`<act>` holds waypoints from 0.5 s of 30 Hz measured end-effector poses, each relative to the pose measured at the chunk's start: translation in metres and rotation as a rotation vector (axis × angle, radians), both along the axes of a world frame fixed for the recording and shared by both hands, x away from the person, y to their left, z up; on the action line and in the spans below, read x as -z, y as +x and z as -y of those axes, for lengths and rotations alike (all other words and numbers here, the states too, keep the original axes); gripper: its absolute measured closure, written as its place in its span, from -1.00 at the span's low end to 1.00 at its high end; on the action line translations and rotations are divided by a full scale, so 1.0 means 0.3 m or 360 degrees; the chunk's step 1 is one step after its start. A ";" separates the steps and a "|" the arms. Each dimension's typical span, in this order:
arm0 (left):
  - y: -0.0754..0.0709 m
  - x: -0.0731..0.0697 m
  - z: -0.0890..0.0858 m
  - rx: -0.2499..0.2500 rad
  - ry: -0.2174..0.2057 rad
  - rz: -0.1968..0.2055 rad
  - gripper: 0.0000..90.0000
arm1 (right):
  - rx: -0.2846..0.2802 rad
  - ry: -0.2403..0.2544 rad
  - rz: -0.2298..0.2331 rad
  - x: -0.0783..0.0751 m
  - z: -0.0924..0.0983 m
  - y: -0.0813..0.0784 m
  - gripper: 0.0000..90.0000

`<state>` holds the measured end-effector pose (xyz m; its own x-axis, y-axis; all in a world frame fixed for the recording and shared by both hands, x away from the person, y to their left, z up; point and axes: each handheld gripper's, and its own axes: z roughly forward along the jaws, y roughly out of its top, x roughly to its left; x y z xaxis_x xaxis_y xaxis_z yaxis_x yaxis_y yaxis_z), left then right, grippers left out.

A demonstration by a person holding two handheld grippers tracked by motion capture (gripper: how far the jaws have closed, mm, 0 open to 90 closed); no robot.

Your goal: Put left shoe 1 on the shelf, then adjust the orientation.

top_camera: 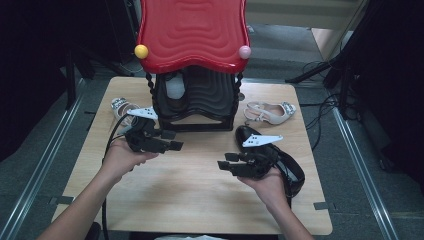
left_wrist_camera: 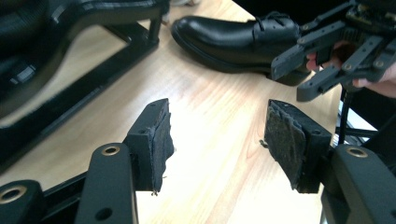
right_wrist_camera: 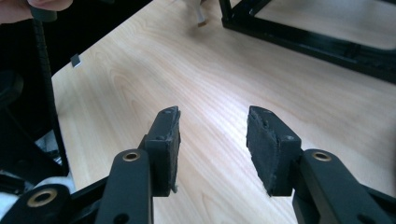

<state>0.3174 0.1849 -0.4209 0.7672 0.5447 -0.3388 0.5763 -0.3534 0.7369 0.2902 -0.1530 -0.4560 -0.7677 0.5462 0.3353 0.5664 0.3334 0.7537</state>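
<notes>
both grippers empty, hovering over bare wood mid-counter point(top_camera: 200, 190). left gripper point(top_camera: 172, 142) released, jaws wide apart, nothing between the pads, pointing toward the right gripper; left gripper view shows its pads point(left_wrist_camera: 161, 140) over plain wood. right gripper point(top_camera: 227, 165) released too, jaws spread with nothing between them, pointing back at the left one. black dress shoe point(top_camera: 290, 167) lies on the counter's right side, just behind and under the right hand point(top_camera: 270, 185), not gripped. white sandal point(top_camera: 270, 112) sits behind it, near the black rack point(top_camera: 200, 100) with the red wavy top point(top_camera: 192, 32). another white sandal point(top_camera: 120, 106) lies left of the rack, behind the left gripper.
</notes>
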 end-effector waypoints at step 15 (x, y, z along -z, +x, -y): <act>-0.068 0.121 -0.015 -0.0032 -0.0036 -0.0038 -0.08 | 0.0024 0.0006 -0.0050 0.021 0.064 -0.002 0.33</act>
